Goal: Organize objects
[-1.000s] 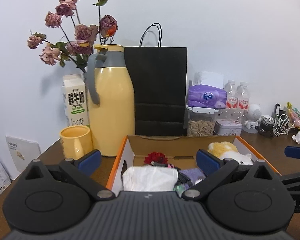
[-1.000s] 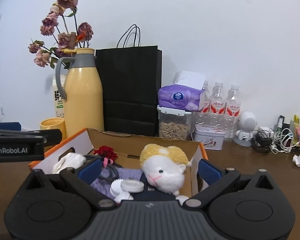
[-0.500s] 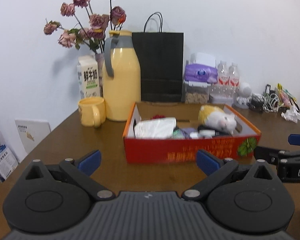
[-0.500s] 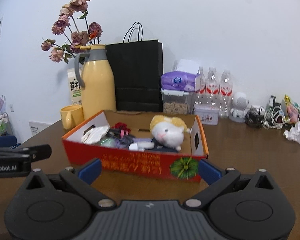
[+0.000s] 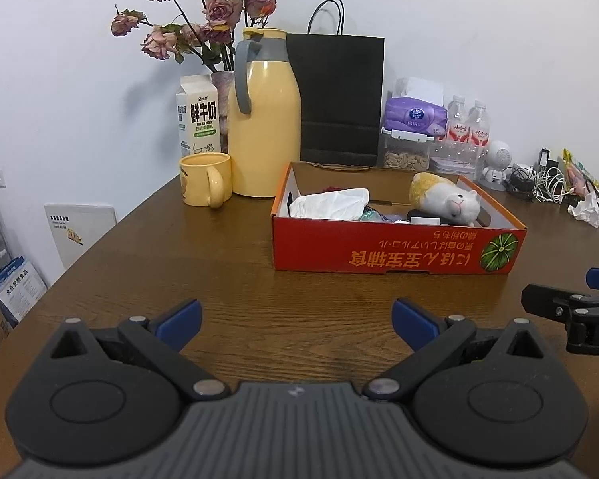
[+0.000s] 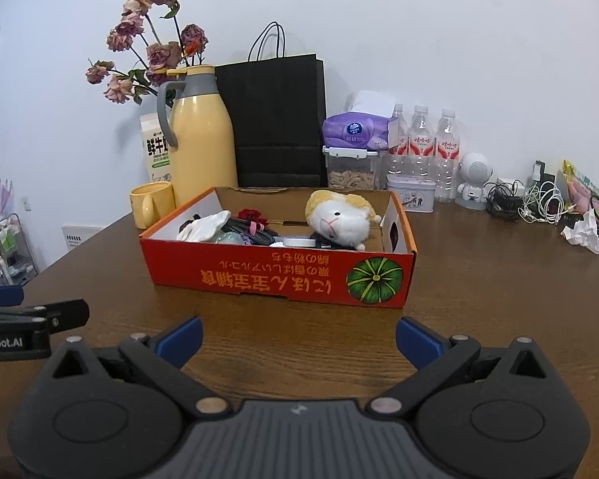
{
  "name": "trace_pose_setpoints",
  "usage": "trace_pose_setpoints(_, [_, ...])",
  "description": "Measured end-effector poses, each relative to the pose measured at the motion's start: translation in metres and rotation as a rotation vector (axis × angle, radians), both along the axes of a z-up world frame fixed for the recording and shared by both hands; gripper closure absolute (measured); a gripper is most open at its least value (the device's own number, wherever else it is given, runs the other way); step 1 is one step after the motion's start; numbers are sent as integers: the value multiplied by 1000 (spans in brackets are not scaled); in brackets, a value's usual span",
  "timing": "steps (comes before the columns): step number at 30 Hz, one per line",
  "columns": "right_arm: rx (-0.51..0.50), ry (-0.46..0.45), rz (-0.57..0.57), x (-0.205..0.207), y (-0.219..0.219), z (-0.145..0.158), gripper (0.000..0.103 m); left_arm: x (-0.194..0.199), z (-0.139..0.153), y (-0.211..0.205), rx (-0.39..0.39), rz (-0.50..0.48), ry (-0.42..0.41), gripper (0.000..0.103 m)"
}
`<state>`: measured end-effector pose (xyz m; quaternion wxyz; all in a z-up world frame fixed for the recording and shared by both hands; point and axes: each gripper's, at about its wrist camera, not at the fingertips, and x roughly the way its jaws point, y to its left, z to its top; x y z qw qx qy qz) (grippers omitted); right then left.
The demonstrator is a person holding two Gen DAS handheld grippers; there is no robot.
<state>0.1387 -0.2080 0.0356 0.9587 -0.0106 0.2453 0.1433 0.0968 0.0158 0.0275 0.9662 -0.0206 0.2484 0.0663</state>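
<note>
An open red cardboard box (image 5: 395, 249) (image 6: 283, 275) stands on the brown table. It holds a plush sheep (image 5: 451, 201) (image 6: 339, 217), a white cloth (image 5: 331, 203) (image 6: 205, 225), a red flower (image 6: 251, 215) and several small items. My left gripper (image 5: 297, 319) is open and empty, low over the table, in front of the box and to its left. My right gripper (image 6: 299, 337) is open and empty, just in front of the box. Each gripper shows at the edge of the other's view.
Behind the box stand a yellow thermos (image 5: 265, 127), a yellow mug (image 5: 205, 177), a milk carton (image 5: 197, 119), dried roses (image 5: 203, 20), a black paper bag (image 5: 339, 99), a tissue pack (image 5: 415, 115), water bottles (image 6: 419, 147), a white toy robot (image 6: 475, 175) and cables (image 6: 535, 199). The table's left edge (image 5: 80, 255) is close.
Both grippers have pulled back from above the box to low over the table in front of it. Both stay open and empty.
</note>
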Motion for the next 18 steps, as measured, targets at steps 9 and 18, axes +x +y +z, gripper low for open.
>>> trace_pose_setpoints(9, [-2, 3, 2, -1, 1, 0, 0, 0, 2, 0, -1, 1, -2, 0])
trace_pose_setpoints(18, [-2, 5, 2, 1, 1, -1, 0, 1, 1, 0, 0, 2, 0, 0])
